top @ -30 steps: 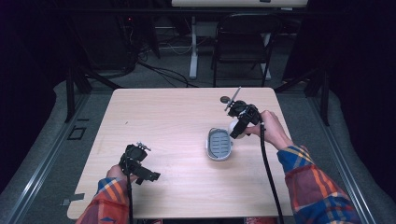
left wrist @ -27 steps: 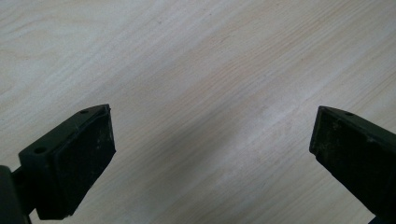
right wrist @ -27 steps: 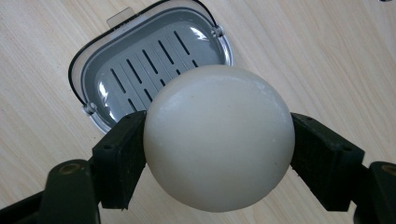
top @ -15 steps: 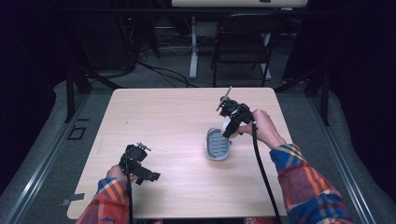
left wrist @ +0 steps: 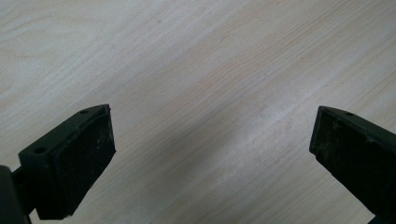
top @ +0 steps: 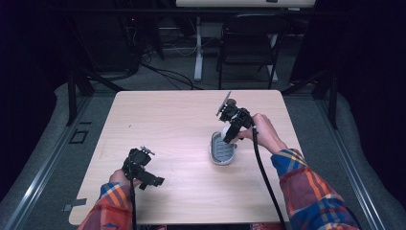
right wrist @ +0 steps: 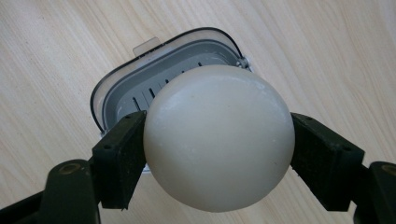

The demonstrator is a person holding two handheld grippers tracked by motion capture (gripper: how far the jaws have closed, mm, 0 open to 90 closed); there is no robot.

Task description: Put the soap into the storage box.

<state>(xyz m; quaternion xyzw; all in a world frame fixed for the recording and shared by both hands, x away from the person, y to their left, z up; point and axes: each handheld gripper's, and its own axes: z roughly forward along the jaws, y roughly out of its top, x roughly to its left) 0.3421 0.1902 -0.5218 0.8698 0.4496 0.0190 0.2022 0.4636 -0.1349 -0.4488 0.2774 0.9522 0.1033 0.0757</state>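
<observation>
Right gripper view: jaws clamped on soap (right wrist: pixel 218 137), half-hiding the grey dish (right wrist: pixel 135 88); left jaws spread apart

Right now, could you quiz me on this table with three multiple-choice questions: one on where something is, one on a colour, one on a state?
1. Where is the soap dish?
A. on the table's right half
B. at the far left corner
C. on the floor

2. What colour is the round soap?
A. bright red
B. creamy white
C. black

3. How is the left gripper?
A. shut on a soap
B. open, holding nothing
C. shut on a cable

Answers: 1 A, the high view shows it by the right gripper; 2 B, seen between that gripper's fingers; 3 B, bare table lies between its spread fingers.
</observation>
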